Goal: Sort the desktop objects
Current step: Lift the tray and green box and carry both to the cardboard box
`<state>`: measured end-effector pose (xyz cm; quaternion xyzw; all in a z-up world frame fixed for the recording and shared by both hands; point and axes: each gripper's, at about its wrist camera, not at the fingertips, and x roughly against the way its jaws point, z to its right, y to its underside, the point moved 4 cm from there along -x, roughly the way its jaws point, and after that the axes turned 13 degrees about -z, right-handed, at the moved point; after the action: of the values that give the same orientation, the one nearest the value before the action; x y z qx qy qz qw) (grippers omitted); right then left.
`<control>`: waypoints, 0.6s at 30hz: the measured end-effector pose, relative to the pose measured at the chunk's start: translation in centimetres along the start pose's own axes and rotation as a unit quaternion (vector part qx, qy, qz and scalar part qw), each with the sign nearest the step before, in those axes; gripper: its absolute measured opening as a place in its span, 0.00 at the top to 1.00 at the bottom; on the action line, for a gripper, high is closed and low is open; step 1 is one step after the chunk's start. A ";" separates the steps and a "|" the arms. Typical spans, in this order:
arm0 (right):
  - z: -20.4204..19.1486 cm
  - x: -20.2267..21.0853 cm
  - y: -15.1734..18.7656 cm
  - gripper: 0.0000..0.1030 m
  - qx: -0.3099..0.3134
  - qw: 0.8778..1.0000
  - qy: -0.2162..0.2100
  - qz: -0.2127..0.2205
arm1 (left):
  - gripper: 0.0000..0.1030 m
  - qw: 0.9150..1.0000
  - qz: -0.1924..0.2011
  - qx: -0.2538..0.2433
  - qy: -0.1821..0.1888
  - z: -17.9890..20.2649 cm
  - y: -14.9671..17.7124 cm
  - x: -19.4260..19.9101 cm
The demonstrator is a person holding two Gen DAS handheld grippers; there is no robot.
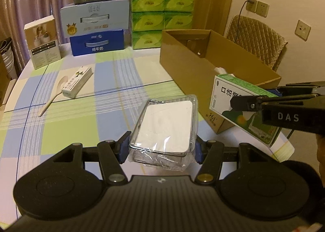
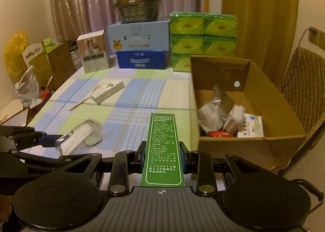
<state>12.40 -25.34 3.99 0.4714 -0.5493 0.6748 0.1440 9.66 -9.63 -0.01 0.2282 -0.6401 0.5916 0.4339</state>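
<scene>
Closest to me, the left gripper (image 1: 160, 146) is clamped on a clear plastic case (image 1: 164, 128) with a white insert, held just above the checked tabletop (image 1: 105, 81). Beside it, the right gripper (image 2: 162, 155) is clenched on a green and white medicine box (image 2: 163, 150), tilted up off the cloth, near the front corner of the open cardboard box (image 2: 251, 144). That box already holds a crumpled foil bag (image 2: 217, 108), a red packet and a small white carton, so I judge this to be the carrying step: both items are picked and not yet dropped. The next move looks to be lifting each over the near wall and letting go inside, with room to clear the rim. Farther out, a white box (image 1: 77, 81) and a spoon (image 1: 50, 98) lie touching each other, unsorted. Stacked cartons and green tissue packs (image 1: 160, 16) line the far edge.
</scene>
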 end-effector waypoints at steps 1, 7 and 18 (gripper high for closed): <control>0.2 0.2 -0.1 0.73 0.000 1.000 0.003 0.002 | 0.47 1.000 0.001 -0.001 0.002 0.2 -0.2 0.0; 2.2 1.5 -0.2 0.73 -0.009 1.000 0.023 0.015 | 0.47 1.000 0.009 -0.012 0.010 1.8 -1.4 0.3; 4.2 3.4 0.0 0.73 -0.024 0.999 0.034 0.032 | 0.47 0.999 0.024 -0.036 0.029 5.0 -3.3 0.6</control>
<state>12.66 -30.12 6.53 0.4268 -0.5748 0.6815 0.1517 10.56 -14.87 2.73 0.1794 -0.6531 0.5850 0.4461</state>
